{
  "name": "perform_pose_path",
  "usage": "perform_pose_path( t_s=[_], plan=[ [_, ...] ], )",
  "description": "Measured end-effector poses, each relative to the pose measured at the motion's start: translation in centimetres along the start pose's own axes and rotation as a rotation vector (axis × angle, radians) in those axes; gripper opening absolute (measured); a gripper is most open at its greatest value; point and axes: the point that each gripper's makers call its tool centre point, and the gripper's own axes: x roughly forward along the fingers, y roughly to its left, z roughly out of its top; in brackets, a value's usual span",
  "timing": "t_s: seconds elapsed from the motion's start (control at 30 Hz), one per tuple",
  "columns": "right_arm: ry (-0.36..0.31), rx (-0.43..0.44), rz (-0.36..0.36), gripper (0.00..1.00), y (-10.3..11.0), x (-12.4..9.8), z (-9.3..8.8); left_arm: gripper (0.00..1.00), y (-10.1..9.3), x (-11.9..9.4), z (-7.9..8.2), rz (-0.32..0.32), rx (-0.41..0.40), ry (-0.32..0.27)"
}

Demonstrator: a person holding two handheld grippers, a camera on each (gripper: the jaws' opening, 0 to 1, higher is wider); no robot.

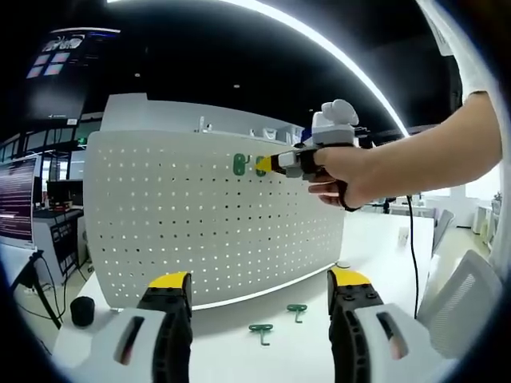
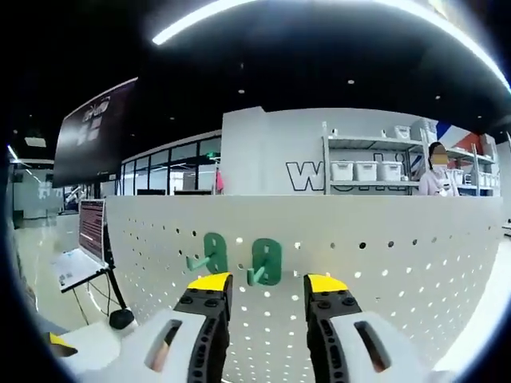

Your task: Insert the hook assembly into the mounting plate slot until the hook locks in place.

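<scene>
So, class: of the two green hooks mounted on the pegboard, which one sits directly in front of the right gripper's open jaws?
The right-hand green hook on the pegboard, centred above the right gripper; the other green hook hangs further left, above one jaw.

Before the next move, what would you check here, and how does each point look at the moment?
1. Two green hooks on the pegboard: ok.
2. Newer hook fully locked: cannot tell.
3. Right hand-held gripper open, free of the hook: ok.
4. Left hand-held gripper open, empty: ok.
5. Two spare hooks on the table, within view: ok.
</scene>
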Motion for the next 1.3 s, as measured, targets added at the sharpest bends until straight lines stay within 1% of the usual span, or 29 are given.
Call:
perform_pose_path(
  t_s=[0.1,0.3,0.4,0.43,0.47,0.5,0.53,0.57,0.6,0.63,0.67,0.7,0.8,0.83,1.03,1.1,1.3],
  plan=[
    [-0.008,0.03,0.021,0.38,-0.1,-0.2,-0.1,0.71,0.0,0.0,0.0,0.0,0.0,-0.001],
    [-0.019,0.025,0.054,0.36,0.2,-0.2,0.1,0.71,-0.1,0.0,-0.1,-0.001,0.003,0.004],
    [-0.029,0.026,0.114,0.36,0.7,-0.5,0.3,0.71,0.0,0.0,-0.1,0.0,0.005,0.007],
    [-0.043,0.038,0.14,0.36,1.0,-0.7,0.5,0.71,0.0,0.0,-0.1,0.0,0.005,0.007],
    [-0.042,0.034,0.155,0.36,0.9,-0.9,0.4,0.71,0.0,0.0,-0.1,0.001,0.003,0.007],
    [-0.054,0.044,0.19,0.36,1.2,-1.1,0.5,0.71,0.0,0.0,-0.1,0.003,0.004,0.006],
    [-0.058,0.065,0.194,0.37,1.0,-1.4,0.5,0.71,0.1,0.0,-0.1,0.003,0.006,0.006],
    [-0.057,0.062,0.198,0.38,0.9,-1.6,0.5,0.71,0.1,0.0,-0.1,0.004,0.006,0.008],
    [-0.08,0.13,0.262,0.37,1.8,-1.9,1.0,0.71,0.0,0.0,-0.1,0.004,0.007,0.008],
    [-0.064,0.11,0.248,0.38,1.5,-2.0,0.8,0.71,0.0,0.0,0.0,0.005,0.006,0.007],
    [-0.081,0.076,0.264,0.38,1.8,-2.1,1.0,0.71,0.1,0.0,0.0,0.006,0.005,0.008],
    [-0.079,0.098,0.271,0.38,1.8,-2.1,1.0,0.71,0.1,0.1,-0.1,0.005,0.004,0.011],
    [-0.078,0.107,0.283,0.39,1.9,-2.4,1.0,0.71,0.0,0.3,0.0,0.0,0.009,0.016],
    [-0.082,0.096,0.288,0.39,1.9,-2.6,0.9,0.71,-0.1,0.4,0.1,-0.002,0.013,0.017],
    [-0.086,0.101,0.321,0.41,1.8,-4.0,0.6,0.71,-0.4,0.5,0.5,-0.012,0.022,0.018],
    [-0.091,0.104,0.337,0.42,1.9,-4.6,0.5,0.71,-0.5,0.6,0.6,-0.015,0.025,0.02],
    [-0.086,0.094,0.372,0.44,1.8,-7.1,-0.4,0.71,-0.6,0.5,0.8,-0.022,0.031,0.022]
  ],
)
